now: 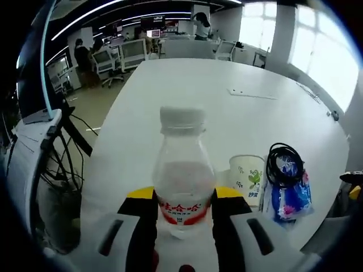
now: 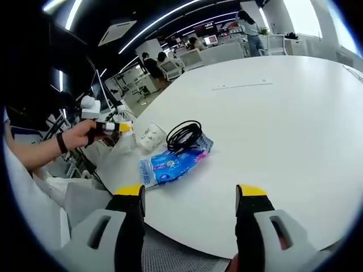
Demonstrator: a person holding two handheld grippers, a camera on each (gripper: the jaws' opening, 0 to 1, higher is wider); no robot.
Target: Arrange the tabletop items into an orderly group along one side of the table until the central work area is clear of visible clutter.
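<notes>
A clear plastic water bottle [image 1: 181, 175] with a white cap and red label stands upright between my left gripper's [image 1: 185, 199] yellow-tipped jaws, which are shut on it. Right of it stand a white paper cup [image 1: 248, 177] with a green print, a coil of black cable [image 1: 285, 164] and a blue tissue pack [image 1: 289, 198]. In the right gripper view the cup [image 2: 151, 136], cable [image 2: 184, 135] and tissue pack [image 2: 170, 164] lie near the table's left edge. My right gripper [image 2: 190, 198] hangs open above the table's near edge. The left gripper [image 2: 110, 127] and bottle [image 2: 126, 131], held by a hand, show at left.
The white table [image 2: 272, 113] stretches wide and far, with a thin flat strip [image 1: 252, 93] lying on it further off. Office chairs, desks and people stand beyond the far end. A chair and cables [image 1: 62, 170] sit off the table's left edge.
</notes>
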